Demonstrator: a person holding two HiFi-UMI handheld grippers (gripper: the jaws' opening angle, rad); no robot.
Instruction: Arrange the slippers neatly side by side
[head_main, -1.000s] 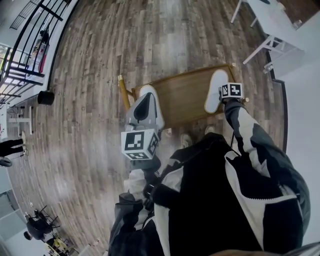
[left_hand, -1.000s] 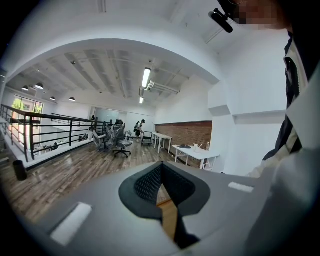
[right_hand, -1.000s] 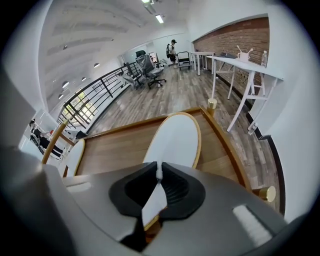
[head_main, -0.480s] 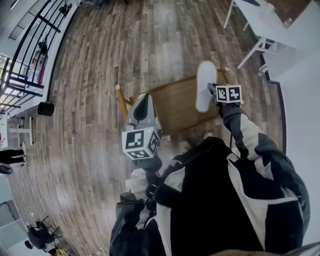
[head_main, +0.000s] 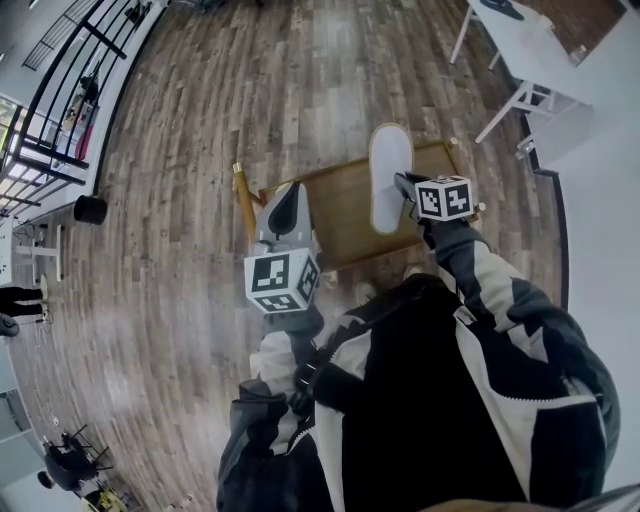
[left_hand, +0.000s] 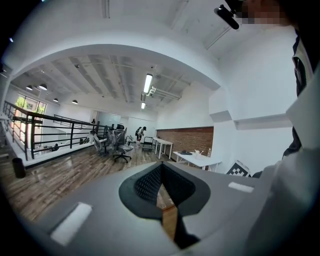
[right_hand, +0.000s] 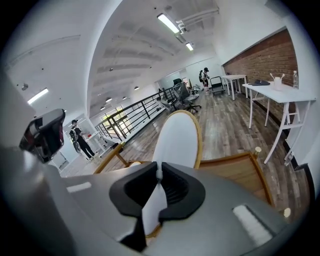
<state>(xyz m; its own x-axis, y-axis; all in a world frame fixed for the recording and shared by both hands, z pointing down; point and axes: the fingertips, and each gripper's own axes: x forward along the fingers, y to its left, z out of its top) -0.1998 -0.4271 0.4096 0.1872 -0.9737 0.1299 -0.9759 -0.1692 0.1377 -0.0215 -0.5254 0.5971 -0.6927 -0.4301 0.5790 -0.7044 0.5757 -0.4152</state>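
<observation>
While the right gripper pinches one white slipper by its edge over the one wooden table, the left gripper has both jaws closed together, empty. Just one slipper is in view.

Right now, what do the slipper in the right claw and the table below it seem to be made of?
The slipper is white, matte and smooth, with a tan rim round its edge; probably foam or fabric, though the look leaves that open. The table is brown with grain streaks and a slight sheen: likely wood or wood veneer.
</observation>
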